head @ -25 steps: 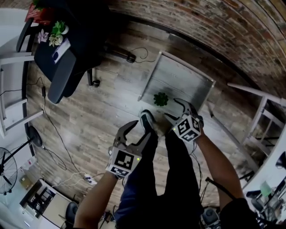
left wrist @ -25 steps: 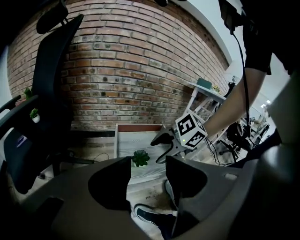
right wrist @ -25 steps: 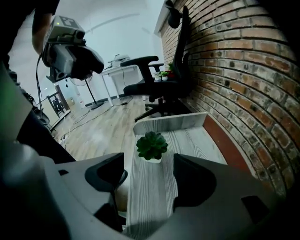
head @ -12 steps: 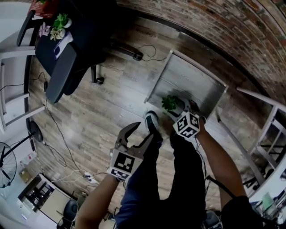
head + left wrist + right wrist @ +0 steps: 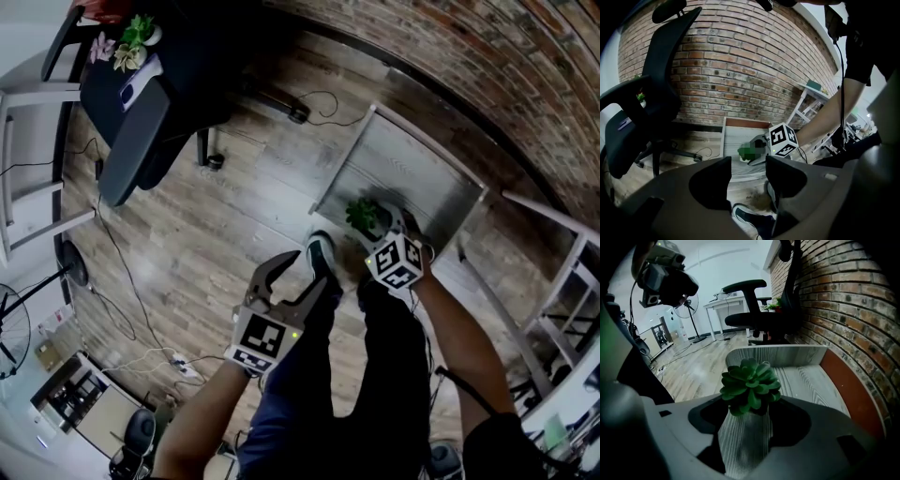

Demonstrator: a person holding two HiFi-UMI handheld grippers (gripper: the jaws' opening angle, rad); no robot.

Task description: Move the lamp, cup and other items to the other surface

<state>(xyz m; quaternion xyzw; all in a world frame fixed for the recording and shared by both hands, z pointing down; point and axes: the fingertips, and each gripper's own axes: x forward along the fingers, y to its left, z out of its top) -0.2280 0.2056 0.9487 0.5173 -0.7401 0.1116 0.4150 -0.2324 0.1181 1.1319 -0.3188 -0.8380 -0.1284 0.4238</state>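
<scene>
Because the succulent [image 5: 749,385] has to leave the low grey table [image 5: 422,178] at centre right of the head view, the right gripper [image 5: 380,225] sits low against it. Its jaws have just been closing and now press both sides of the ribbed white pot [image 5: 743,437], probably to keep it upright for the lift. The left gripper [image 5: 748,168] hangs lower centre, jaws apart and empty; count one succulent, one table, two grippers, one office chair [image 5: 141,141] upper left.

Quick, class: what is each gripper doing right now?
Left gripper: open, empty.
Right gripper: jaws have just been closing, now gripping the potted succulent.
</scene>
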